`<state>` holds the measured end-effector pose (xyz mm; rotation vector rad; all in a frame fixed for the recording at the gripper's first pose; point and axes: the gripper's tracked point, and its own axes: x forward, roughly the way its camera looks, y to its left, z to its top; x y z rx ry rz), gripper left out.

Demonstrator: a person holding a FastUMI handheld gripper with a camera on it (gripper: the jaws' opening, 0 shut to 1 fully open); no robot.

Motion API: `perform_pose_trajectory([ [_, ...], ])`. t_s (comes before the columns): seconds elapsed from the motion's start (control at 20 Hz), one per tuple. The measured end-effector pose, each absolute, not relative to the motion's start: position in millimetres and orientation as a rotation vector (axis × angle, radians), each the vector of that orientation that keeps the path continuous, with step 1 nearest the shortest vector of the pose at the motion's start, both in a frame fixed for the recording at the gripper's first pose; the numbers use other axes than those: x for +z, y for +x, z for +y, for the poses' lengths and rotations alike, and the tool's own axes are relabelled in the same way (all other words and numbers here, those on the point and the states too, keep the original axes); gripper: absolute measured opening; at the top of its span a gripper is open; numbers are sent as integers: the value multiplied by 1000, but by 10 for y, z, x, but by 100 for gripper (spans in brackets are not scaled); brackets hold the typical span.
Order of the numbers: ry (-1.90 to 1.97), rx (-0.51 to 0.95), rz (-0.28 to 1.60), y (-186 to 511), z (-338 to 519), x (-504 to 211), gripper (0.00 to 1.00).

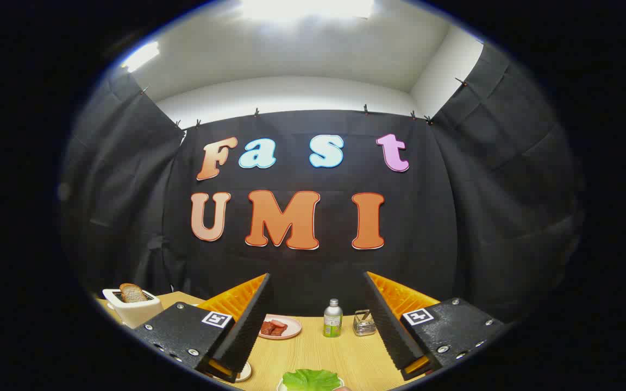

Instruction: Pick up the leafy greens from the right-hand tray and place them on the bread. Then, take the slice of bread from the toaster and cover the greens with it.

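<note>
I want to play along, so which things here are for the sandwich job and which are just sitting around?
For the job:
- ruffled green leafy greens on a pale plate, just ahead of the open black fingers
- brown toasted bread slice standing in the white toaster

Just sitting around:
- pink plate with red meat pieces
- small green-labelled bottle with silver cap
- little wire metal holder

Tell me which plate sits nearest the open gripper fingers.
The white plate holding leafy greens, between the open gripper fingers; the pink plate of reddish slices lies beyond.

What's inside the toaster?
One browned bread slice stands up out of the white toaster; its lower part is hidden inside. The gripper hangs open, holding nothing.
</note>
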<state>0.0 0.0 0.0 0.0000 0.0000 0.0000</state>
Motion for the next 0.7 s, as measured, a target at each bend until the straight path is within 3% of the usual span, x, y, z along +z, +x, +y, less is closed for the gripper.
perform_pose_trajectory([
  [0.7, -21, -26, 14, 32, -125, -17, 98],
])
